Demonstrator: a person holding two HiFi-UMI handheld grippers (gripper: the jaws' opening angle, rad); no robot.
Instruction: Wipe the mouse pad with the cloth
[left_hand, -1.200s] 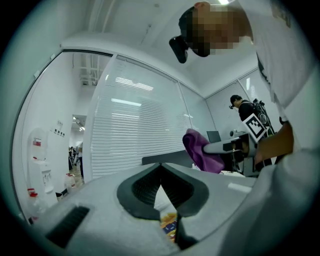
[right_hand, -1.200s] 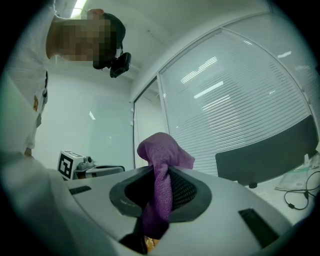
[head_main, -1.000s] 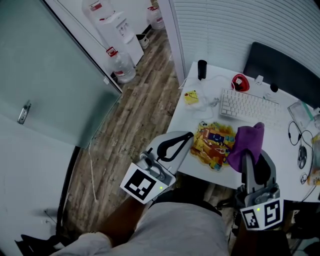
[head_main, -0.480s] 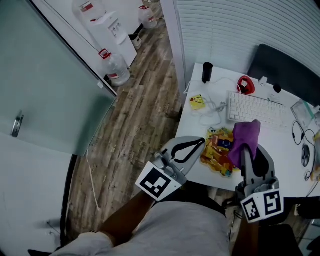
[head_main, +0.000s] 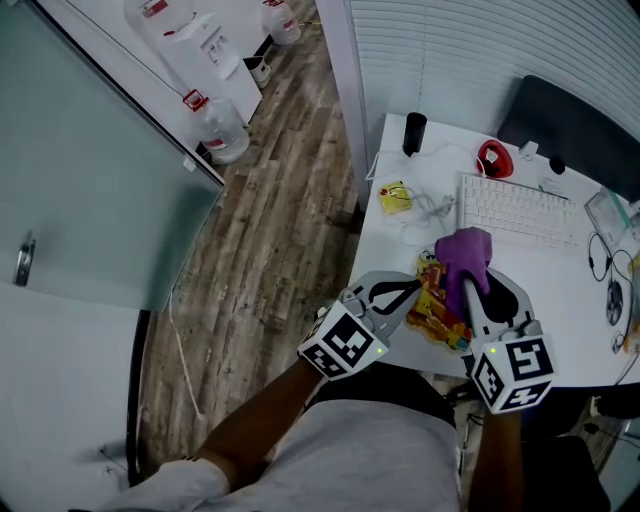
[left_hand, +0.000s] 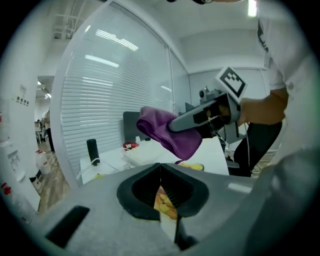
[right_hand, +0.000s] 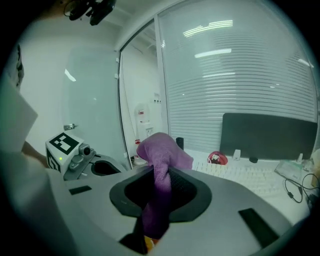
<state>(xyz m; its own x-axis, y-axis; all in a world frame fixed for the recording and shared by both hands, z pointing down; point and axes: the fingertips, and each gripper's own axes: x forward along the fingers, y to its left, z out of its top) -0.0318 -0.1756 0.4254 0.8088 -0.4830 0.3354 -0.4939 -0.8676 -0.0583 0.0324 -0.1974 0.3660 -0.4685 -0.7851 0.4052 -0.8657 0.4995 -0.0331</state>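
The mouse pad (head_main: 436, 303), printed in yellow and orange, lies at the near left corner of the white desk (head_main: 560, 300). My left gripper (head_main: 412, 287) is at the pad's left edge with its jaws shut; in the left gripper view a thin colourful slice of the mouse pad (left_hand: 165, 204) shows between them, behind the left gripper (left_hand: 160, 167). My right gripper (head_main: 463, 280) is shut on a purple cloth (head_main: 462, 250), held over the pad's far part. The cloth (right_hand: 161, 160) bunches above the right gripper (right_hand: 160, 174) and hangs down through the jaws.
A white keyboard (head_main: 515, 208) lies beyond the pad, with a red object (head_main: 484, 158), a black cylinder (head_main: 414, 133), a yellow item (head_main: 394, 197) and loose cables (head_main: 428, 210) nearby. A mouse (head_main: 612, 290) sits far right. Water bottles (head_main: 213, 135) stand on the wooden floor.
My right gripper has carried the cloth leftward, closer to the left gripper and over the pad. The left gripper has stayed at the pad's left edge.
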